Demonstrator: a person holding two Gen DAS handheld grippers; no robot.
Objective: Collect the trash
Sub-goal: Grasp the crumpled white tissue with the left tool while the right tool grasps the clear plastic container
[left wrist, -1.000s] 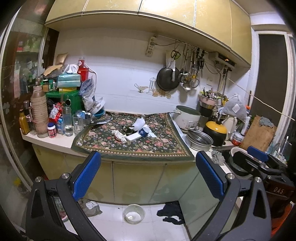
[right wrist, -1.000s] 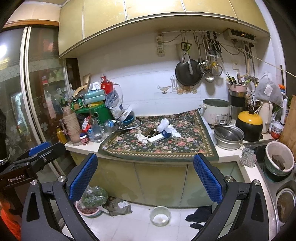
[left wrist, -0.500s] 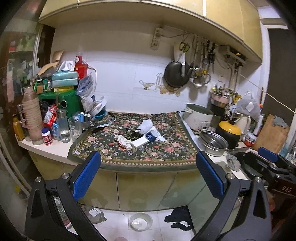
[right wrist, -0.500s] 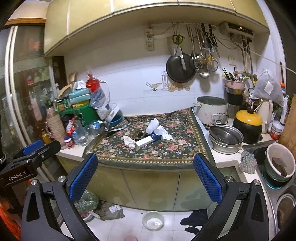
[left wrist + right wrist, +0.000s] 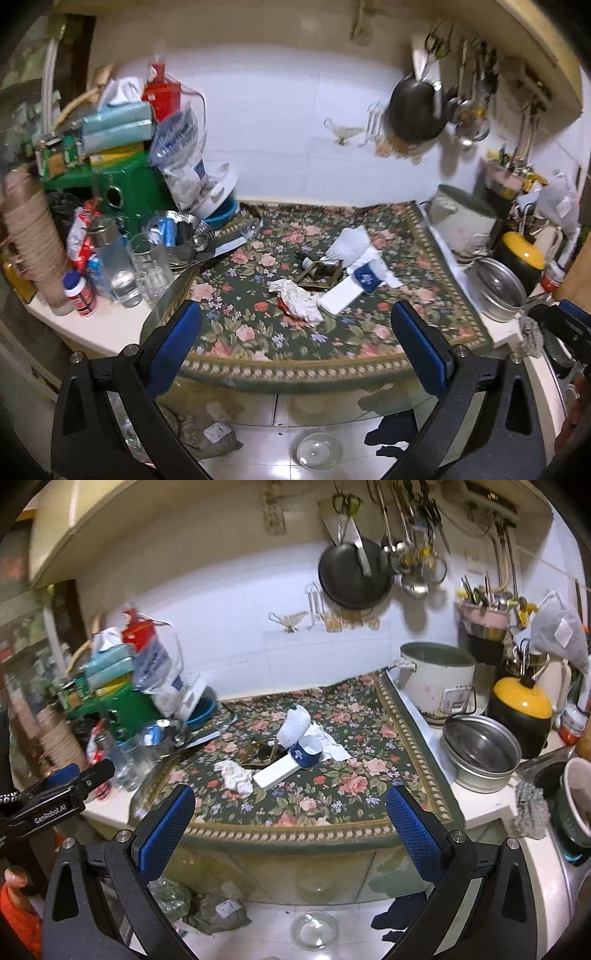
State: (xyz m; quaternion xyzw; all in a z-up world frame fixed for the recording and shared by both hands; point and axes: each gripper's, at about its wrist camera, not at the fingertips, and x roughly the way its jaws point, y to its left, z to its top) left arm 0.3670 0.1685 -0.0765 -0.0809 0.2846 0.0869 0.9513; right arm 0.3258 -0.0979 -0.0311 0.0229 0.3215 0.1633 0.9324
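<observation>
Trash lies on a floral mat (image 5: 332,332) on the counter: a crumpled white tissue (image 5: 297,297) (image 5: 236,775), a flat white box (image 5: 341,295) (image 5: 277,771), a blue paper cup (image 5: 365,277) (image 5: 304,753), white paper (image 5: 349,245) (image 5: 293,720) and a dark wrapper (image 5: 319,271). My left gripper (image 5: 295,347) is open and empty, in front of the counter edge. My right gripper (image 5: 291,827) is open and empty, also short of the mat.
Bottles, glasses and a green bin (image 5: 129,192) crowd the counter's left. A rice cooker (image 5: 439,683), steel bowls (image 5: 480,753) and a yellow-lidded pot (image 5: 521,709) stand at the right. A glass bowl (image 5: 314,928), bags and a dark cloth lie on the floor.
Both grippers have moved closer to the counter and tilted downward; the trash on the mat looks larger. Nothing was picked up.
</observation>
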